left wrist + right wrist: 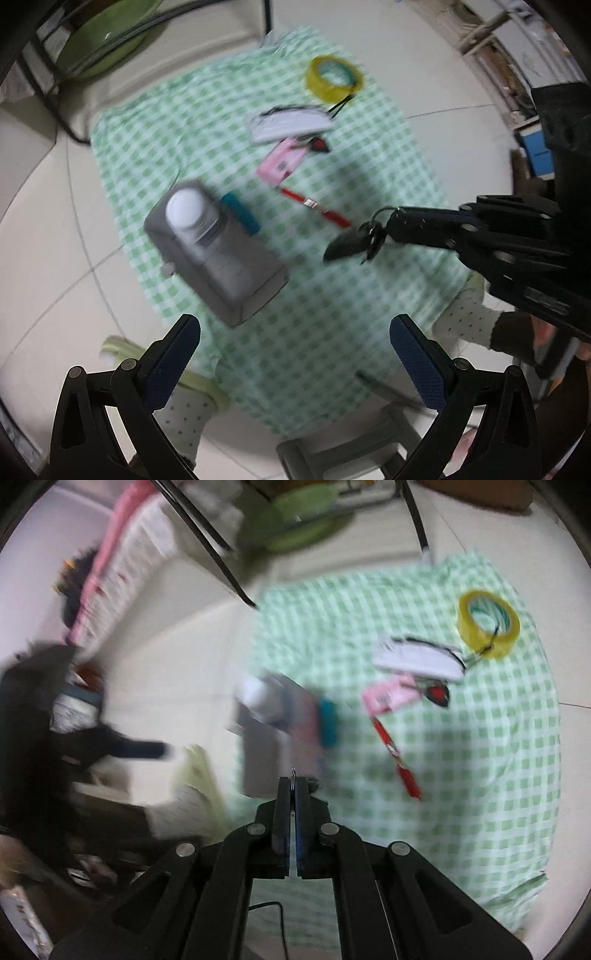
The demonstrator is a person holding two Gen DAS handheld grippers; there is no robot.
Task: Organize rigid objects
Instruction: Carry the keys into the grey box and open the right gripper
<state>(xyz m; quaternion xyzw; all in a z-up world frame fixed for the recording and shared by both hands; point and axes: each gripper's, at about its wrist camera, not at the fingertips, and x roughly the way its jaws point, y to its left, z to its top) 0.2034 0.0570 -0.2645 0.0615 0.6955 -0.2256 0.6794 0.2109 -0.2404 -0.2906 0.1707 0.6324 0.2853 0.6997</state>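
The right gripper [388,225] reaches in from the right of the frame, fingers pinched tight on a key ring [380,214], black key fob [347,245] dangling mid-frame above the tabletop [332,314]; the left gripper [295,354] hangs wide open, holding nothing, at the bottom.

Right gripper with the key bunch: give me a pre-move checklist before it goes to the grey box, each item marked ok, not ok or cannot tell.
1. Right gripper shut on the key bunch: ok, held by its ring, the dark fob hanging free.
2. Keys lifted off the checked cloth: ok, in the left wrist view.
3. Grey box has free room: cannot tell; a white bottle and a teal item are already in it, and the view is blurred.
4. Left gripper out of the way: ok, open and holding nothing.
5. Red pen clear of the path: cannot tell.
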